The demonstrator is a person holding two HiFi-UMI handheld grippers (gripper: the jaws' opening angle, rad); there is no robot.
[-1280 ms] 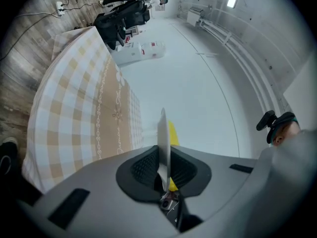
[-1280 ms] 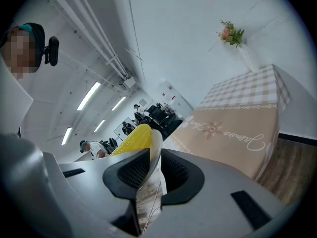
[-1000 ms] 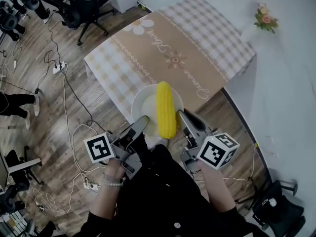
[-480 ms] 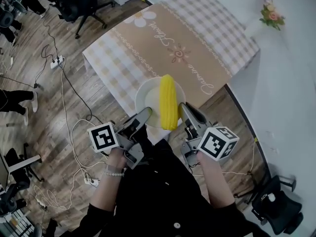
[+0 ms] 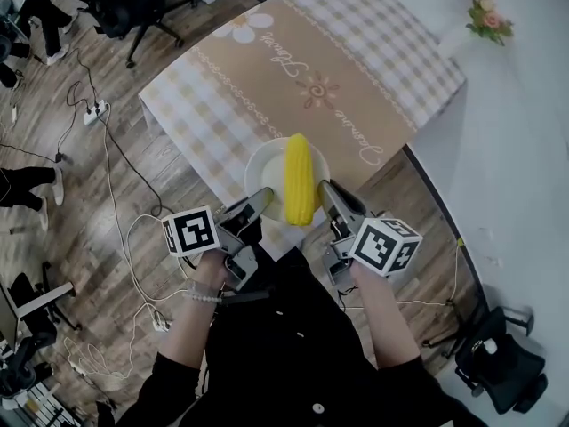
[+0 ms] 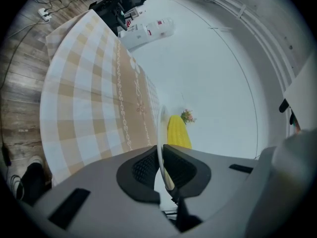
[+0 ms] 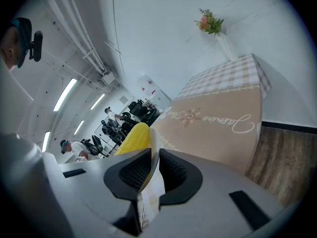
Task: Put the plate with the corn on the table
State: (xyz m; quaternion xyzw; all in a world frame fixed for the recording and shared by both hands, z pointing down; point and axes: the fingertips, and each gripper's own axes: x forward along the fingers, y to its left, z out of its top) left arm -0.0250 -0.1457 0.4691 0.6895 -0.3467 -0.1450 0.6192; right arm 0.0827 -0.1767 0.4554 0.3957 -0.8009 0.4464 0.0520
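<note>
Wooden floor [image 5: 80, 212]: plank boards strewn with white cables [image 5: 120, 181]; black office chairs [image 5: 133, 3] stand at the far left.
Table [image 5: 293, 69]: rectangular, draped in a beige-and-white checked cloth with a tan printed band down the middle.
Flowers [image 5: 491, 20]: small pink-and-green sprig against the white wall, past the table's far corner.
Plate [image 5: 265, 174]: round, white, smooth. It sits over the table's near edge, between both grippers; contact with the cloth cannot be told.
Corn [image 5: 300, 178]: one yellow cob lying lengthwise in the plate.
Left gripper [image 5: 258, 201]: ribbed black pads pinched on the plate's left rim.
Right gripper [image 5: 326, 191]: pads clamped on the right rim, just beside the cob.
</note>
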